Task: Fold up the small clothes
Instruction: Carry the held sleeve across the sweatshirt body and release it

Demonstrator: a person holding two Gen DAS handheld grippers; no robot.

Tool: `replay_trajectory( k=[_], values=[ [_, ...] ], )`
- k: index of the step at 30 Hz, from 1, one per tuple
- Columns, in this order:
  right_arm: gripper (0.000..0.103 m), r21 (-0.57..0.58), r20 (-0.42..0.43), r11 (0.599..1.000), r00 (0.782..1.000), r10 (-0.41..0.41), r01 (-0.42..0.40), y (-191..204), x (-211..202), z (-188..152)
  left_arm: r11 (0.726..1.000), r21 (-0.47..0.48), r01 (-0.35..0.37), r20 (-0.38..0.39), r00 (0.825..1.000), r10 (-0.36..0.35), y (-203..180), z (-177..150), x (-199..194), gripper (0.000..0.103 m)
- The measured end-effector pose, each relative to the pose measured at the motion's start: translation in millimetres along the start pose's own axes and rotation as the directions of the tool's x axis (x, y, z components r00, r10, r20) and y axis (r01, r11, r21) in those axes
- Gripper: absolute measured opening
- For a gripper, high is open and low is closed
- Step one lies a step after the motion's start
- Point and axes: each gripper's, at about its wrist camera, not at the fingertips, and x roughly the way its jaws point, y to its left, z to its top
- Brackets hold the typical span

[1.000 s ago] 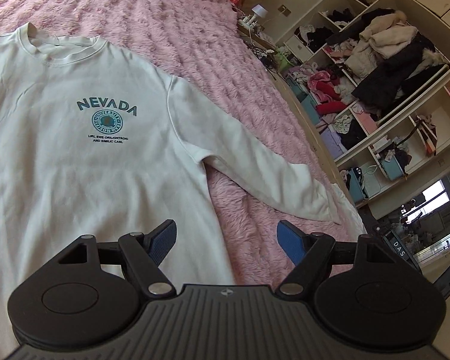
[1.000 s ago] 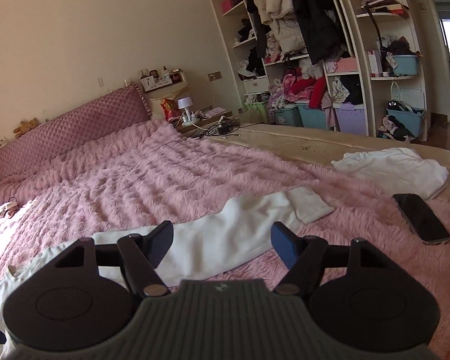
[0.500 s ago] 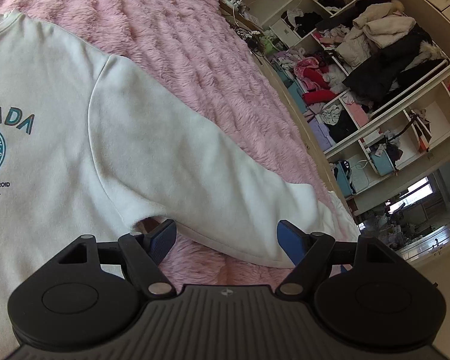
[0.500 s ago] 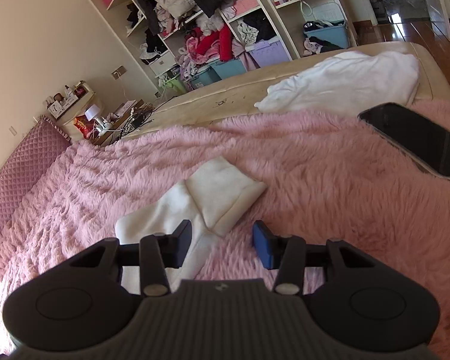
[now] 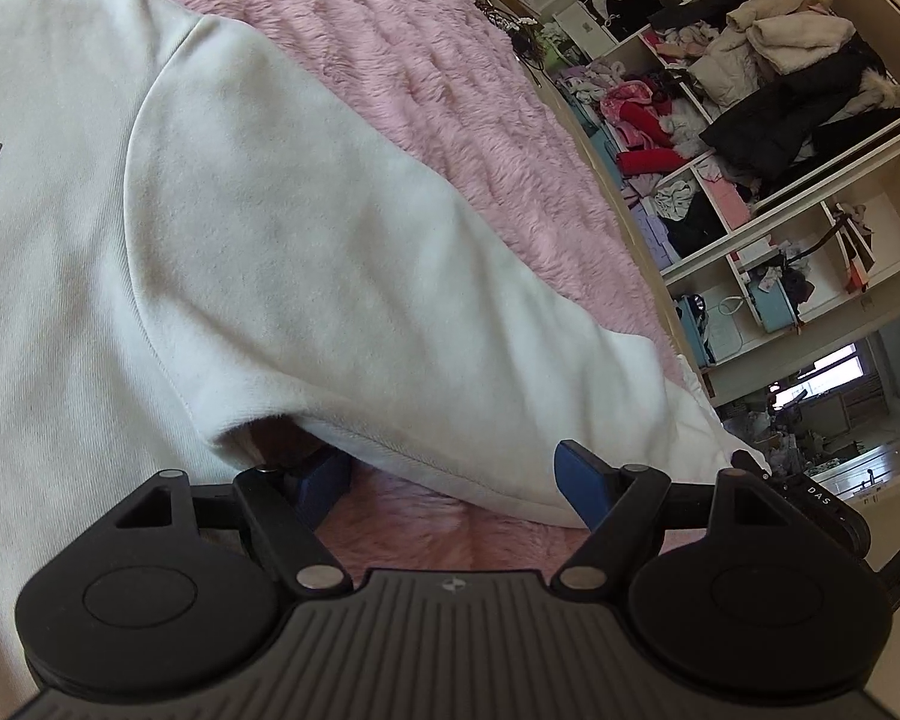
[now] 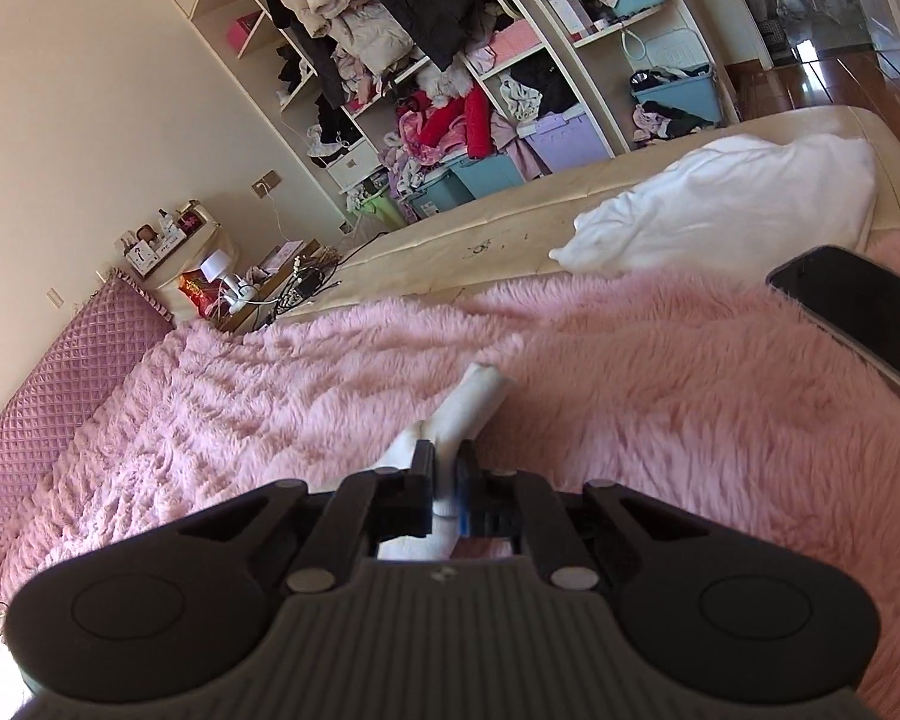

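Right gripper [image 6: 447,480] clenched on sleeve cuff [image 6: 471,399], phone [image 6: 858,318] off right of jaws; left gripper [image 5: 453,471] spread wide, sweatshirt [image 5: 306,252] armpit ahead.

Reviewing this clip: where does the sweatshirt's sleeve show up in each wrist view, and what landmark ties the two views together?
Left wrist view: the sleeve runs diagonally across the centre, from the shoulder at upper left to lower right, above the open left gripper.
Right wrist view: only the sleeve's cuff end shows, at lower centre, pinched in the right gripper.
Shared landmark: the cluttered wardrobe shelves.
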Motion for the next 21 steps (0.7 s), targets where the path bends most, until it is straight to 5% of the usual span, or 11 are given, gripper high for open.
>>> replay_trajectory(
  k=[6, 12, 15, 21],
  values=[
    [0.002, -0.041, 0.028, 0.993, 0.993, 0.116, -0.115, 46.9, -28.8, 14.1, 0.999, -0.017, 0.032, 0.083, 0.996, -0.030, 6.8, 6.3, -44.0, 0.090],
    [0.001, -0.057, 0.014, 0.954, 0.956, 0.295, -0.293, 127.8, -59.6, 12.2, 0.999, -0.039, 0.005, 0.165, 0.986, 0.001, 32.2, 8.3, -108.2, 0.090],
    [0.001, -0.127, -0.014, 0.904, 0.912, 0.410, -0.408, 188.1, -82.5, -4.6, 0.997, -0.079, 0.006, 0.254, 0.967, 0.014, 52.9, 2.8, -161.0, 0.090],
    [0.001, -0.191, -0.151, 0.754, 0.778, 0.610, -0.628, 295.4, -134.1, -72.7, 0.986, -0.165, -0.002, 0.393, 0.917, 0.068, 95.6, -16.0, -251.3, 0.090]
  ],
)
